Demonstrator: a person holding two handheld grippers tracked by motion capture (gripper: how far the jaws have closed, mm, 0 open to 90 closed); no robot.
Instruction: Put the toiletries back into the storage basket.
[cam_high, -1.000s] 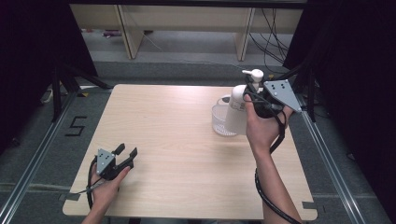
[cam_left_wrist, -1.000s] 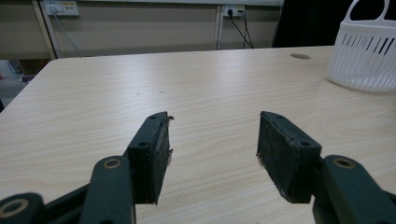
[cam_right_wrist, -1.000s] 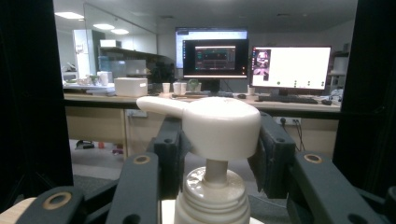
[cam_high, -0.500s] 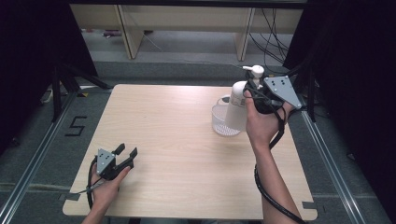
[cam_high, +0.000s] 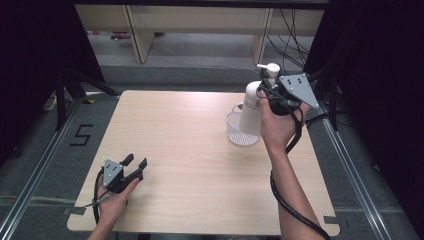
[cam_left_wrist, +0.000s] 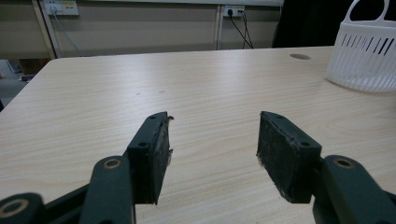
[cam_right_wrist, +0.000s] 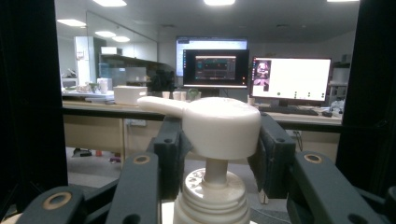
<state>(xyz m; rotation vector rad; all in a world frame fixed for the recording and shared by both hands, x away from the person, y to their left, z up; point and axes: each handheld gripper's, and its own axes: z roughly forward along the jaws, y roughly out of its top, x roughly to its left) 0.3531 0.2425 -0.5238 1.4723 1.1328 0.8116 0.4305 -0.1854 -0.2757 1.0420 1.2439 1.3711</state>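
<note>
Right gripper view: the right gripper (cam_right_wrist: 219, 154) is clamped on the pump head of the white plastic pump bottle (cam_high: 252, 112), held above the clear round plastic basket (cam_high: 242, 134) near the table's (cam_high: 190, 150) far right edge. Step in hand: transport. Next move likely requires lowering the bottle upright. Left gripper (cam_left_wrist: 212, 156) stands apart, holding nothing, near the left front corner.

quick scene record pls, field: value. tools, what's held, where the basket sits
right tool: shut on pump bottle, gripping below the pump head
pump bottle: upright, lifted over the white basket
white basket: on table, right half, far side
left tool: open, nothing between the jaws, low over the table's near left corner
views: high, left gripper, right gripper
</note>
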